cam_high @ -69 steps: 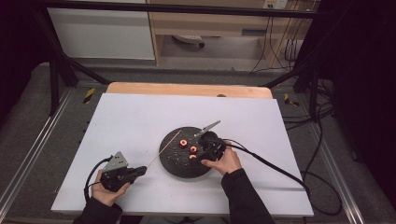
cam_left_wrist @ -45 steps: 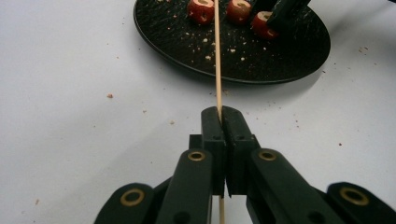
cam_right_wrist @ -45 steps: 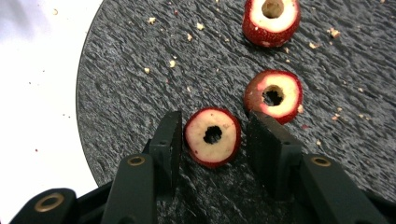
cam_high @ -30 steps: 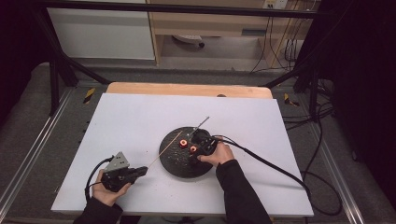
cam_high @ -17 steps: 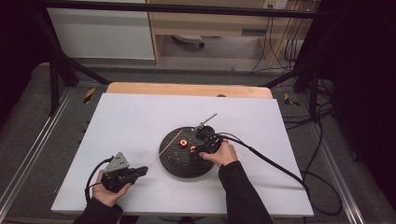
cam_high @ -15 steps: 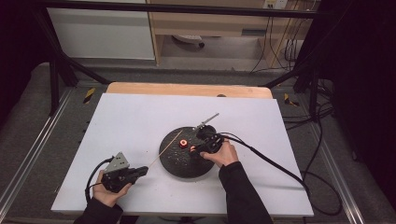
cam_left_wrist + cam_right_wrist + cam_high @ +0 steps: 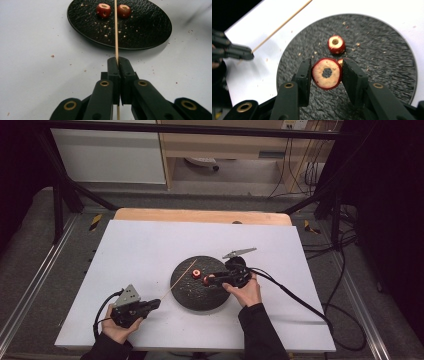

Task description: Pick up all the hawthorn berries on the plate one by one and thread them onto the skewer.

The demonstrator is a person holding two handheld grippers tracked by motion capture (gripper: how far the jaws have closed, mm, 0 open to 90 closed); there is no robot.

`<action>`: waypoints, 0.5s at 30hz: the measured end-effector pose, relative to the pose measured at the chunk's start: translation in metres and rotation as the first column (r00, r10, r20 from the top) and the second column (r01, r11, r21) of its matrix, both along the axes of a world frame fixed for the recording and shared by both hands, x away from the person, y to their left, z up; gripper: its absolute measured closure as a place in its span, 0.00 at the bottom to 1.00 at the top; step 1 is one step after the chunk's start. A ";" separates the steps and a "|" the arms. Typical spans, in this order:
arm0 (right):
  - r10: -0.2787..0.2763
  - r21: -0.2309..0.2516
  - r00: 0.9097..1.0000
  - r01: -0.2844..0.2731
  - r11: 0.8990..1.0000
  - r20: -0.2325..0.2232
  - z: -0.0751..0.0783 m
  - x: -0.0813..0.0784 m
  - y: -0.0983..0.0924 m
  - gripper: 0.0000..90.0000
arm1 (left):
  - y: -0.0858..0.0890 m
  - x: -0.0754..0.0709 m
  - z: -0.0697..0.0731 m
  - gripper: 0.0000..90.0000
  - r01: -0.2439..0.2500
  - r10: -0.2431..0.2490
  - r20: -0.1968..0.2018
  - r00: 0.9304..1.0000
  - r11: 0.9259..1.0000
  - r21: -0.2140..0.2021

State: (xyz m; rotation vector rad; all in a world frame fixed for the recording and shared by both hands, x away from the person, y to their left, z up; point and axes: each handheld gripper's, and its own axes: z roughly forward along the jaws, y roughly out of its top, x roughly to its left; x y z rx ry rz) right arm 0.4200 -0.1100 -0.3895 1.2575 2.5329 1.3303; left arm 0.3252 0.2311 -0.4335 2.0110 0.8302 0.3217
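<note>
Left tongs (image 7: pixel 117 62) clamped, right tongs (image 7: pixel 325 72) gripping

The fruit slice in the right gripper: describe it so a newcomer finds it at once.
Find the round black plate mid-table. Above its right side, the right gripper clamps a red-skinned fruit slice, cored with a centre hole. Unlike the loose slice lying on the plate, it is held between the jaws.

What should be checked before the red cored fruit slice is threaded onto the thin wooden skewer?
1. Left gripper shut on thin wooden skewer: ok.
2. Right gripper shut on red cored fruit slice: ok.
3. Slice's hole open and unblocked: ok.
4. Skewer tip lined up with hole: not ok, it points past the slice.
5. Second fruit slice resting on round black plate: ok.
</note>
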 end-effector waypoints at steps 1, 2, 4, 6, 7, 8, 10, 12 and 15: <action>-0.015 0.021 1.000 0.015 1.000 0.005 -0.001 -0.001 -0.002 0.68 | 0.000 0.000 0.000 0.98 -0.001 0.001 -0.001 1.000 1.000 -0.001; -0.027 0.041 1.000 0.027 0.999 0.011 -0.001 -0.002 -0.004 0.68 | -0.001 0.000 0.000 0.98 -0.001 0.001 -0.001 1.000 1.000 -0.005; -0.063 0.091 0.998 0.061 0.994 0.022 -0.004 -0.005 -0.008 0.68 | -0.001 0.000 0.000 0.98 -0.002 0.002 0.000 1.000 1.000 -0.008; -0.088 0.130 0.996 0.083 0.988 0.030 -0.006 -0.007 -0.012 0.68 | -0.002 -0.001 -0.001 0.98 -0.004 0.004 0.002 1.000 1.000 -0.009; -0.101 0.145 0.994 0.095 0.985 0.036 -0.007 -0.008 -0.013 0.68 | -0.002 -0.001 -0.001 0.98 -0.006 0.006 0.004 1.000 1.000 -0.010; -0.111 0.159 0.993 0.103 0.982 0.040 -0.008 -0.009 -0.014 0.68 | -0.002 -0.001 -0.001 0.98 -0.009 0.009 0.005 1.000 1.000 -0.011; -0.125 0.187 0.991 0.115 0.976 0.042 -0.011 -0.011 -0.015 0.68 | -0.003 -0.001 -0.001 0.98 -0.009 0.009 0.007 1.000 1.000 -0.012; -0.142 0.210 0.989 0.129 0.969 0.046 -0.013 -0.012 -0.016 0.68 | -0.004 -0.002 -0.001 0.98 -0.011 0.011 0.007 1.000 1.000 -0.013; -0.170 0.240 0.984 0.152 0.959 0.057 -0.015 -0.013 -0.016 0.68 | -0.005 -0.002 -0.001 0.98 -0.016 0.016 0.010 1.000 1.000 -0.014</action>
